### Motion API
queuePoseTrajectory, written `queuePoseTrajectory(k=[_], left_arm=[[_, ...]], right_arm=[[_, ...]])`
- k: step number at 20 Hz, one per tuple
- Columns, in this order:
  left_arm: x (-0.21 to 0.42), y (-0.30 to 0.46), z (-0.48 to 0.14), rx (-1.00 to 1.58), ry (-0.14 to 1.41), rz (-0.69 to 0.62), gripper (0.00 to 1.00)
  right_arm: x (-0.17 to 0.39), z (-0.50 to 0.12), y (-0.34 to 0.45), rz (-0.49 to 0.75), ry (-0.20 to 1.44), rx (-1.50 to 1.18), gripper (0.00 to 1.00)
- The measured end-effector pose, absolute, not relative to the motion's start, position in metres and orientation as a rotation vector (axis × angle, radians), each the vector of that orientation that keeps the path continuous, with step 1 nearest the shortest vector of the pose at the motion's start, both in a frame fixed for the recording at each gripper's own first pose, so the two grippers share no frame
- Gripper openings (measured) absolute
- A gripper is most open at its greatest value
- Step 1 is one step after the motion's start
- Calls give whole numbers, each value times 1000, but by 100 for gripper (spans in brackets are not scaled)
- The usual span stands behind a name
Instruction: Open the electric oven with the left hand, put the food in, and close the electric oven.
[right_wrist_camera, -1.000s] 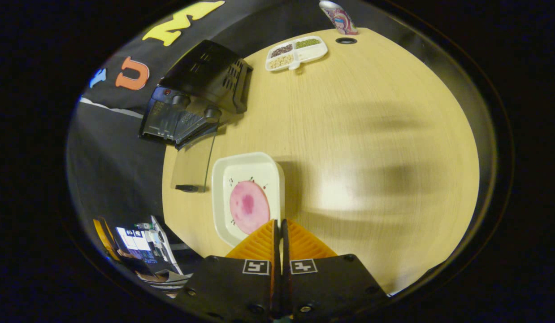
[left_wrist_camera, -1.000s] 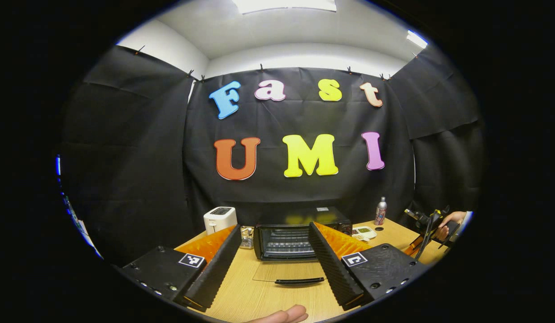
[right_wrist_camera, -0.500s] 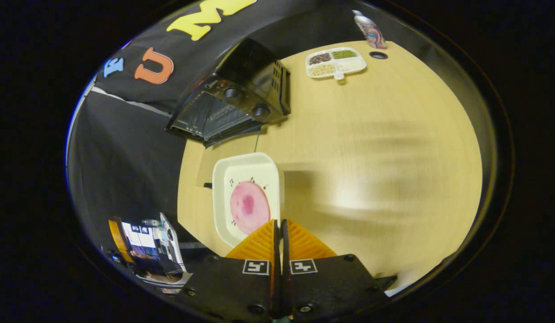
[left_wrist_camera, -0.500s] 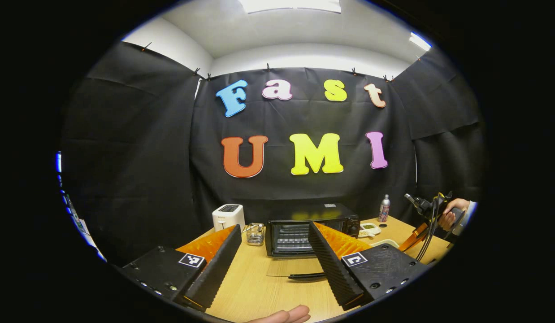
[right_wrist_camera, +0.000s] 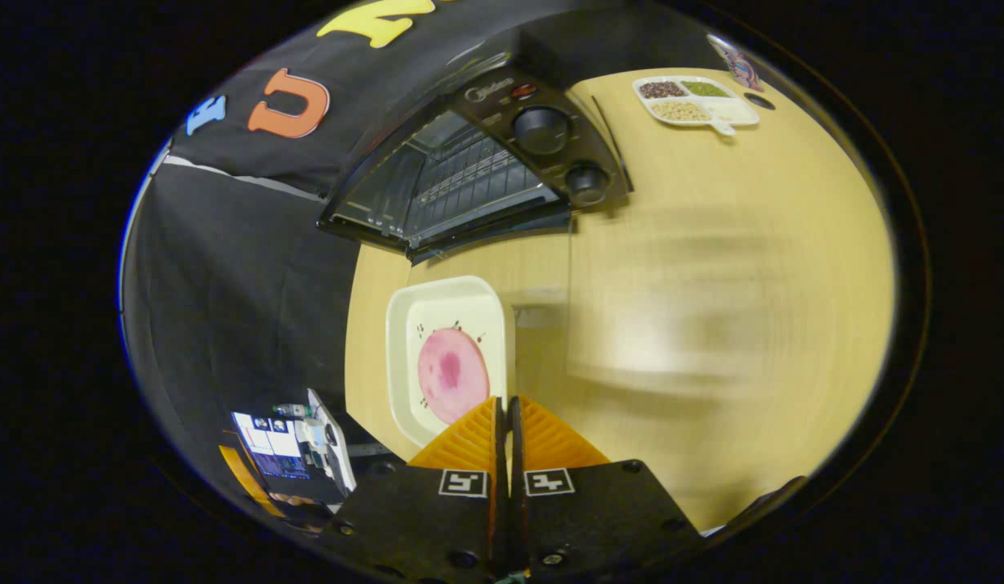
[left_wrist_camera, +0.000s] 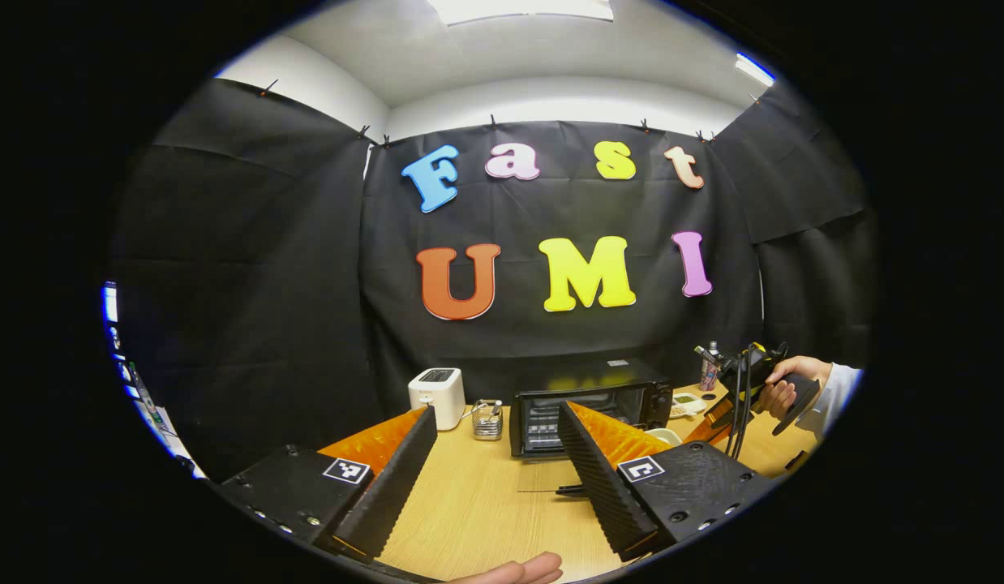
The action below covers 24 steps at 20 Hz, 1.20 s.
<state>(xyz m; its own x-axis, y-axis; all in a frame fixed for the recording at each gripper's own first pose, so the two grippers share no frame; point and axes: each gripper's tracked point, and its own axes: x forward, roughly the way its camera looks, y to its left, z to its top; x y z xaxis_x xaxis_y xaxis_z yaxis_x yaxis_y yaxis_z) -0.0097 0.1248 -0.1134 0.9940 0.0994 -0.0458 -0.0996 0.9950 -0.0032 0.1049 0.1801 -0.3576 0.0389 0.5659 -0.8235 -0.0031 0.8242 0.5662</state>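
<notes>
We see a black electric oven (right_wrist_camera: 502, 154) with a dark wire rack behind its opening and black knobs. The plate (right_wrist_camera: 437, 308) is cream-white, dotted with small dark flecks, and carries a round pink slice of food (right_wrist_camera: 453, 375) with a darker magenta blotch at its middle. The worktop (right_wrist_camera: 713, 268) is pale yellow wood grain. On its far right a white divided tray (right_wrist_camera: 697, 101) holds dark brown, green and beige fillings. We also see a white toaster (left_wrist_camera: 437, 396) left of the oven, and a white sleeve (left_wrist_camera: 834, 389) at the right.
</notes>
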Motion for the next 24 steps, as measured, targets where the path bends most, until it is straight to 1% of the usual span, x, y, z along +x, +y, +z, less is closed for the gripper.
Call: queuePoseTrajectory(k=[1,2,3,8,9,10,12,14,15,17,18,19,20,21,22,23,24], left_arm=[[-9,130,-115,-3,52,108,95],[-9,134,-117,-3,59,115,95],[-8,135,-119,-7,65,115,95],[-6,142,-122,-17,82,112,95],[-7,142,-123,-14,83,111,95],[-7,142,-124,-10,84,110,95],[-2,139,-125,6,90,100,95],[2,140,-125,26,97,98,95],[2,139,-124,23,97,95,95],[5,135,-121,11,88,87,95],[9,135,-121,5,87,87,95],[9,135,-124,-3,92,88,95],[10,135,-126,-10,97,86,95],[12,135,-128,-15,104,84,95],[15,137,-131,-14,111,87,95],[17,139,-134,-9,118,93,95],[19,142,-136,-5,123,97,95]], right_arm=[[109,-361,190,454,1477,478,1],[113,-364,198,438,1469,484,4],[117,-366,207,418,1460,501,1],[137,-376,237,291,1387,637,1],[140,-376,243,265,1372,679,1],[144,-376,248,239,1349,729,4],[151,-377,260,158,1297,867,4],[159,-380,272,113,1257,976,4],[167,-384,277,88,1227,1021,2],[185,-392,273,-8,1146,1099,2],[194,-395,272,-58,1100,1138,4],[207,-398,269,-102,1045,1170,1],[208,-396,266,-135,1006,1182,4],[215,-397,263,-166,973,1195,1],[226,-399,263,-185,945,1209,4],[235,-399,263,-201,908,1218,1],[242,-400,263,-212,879,1223,1]])
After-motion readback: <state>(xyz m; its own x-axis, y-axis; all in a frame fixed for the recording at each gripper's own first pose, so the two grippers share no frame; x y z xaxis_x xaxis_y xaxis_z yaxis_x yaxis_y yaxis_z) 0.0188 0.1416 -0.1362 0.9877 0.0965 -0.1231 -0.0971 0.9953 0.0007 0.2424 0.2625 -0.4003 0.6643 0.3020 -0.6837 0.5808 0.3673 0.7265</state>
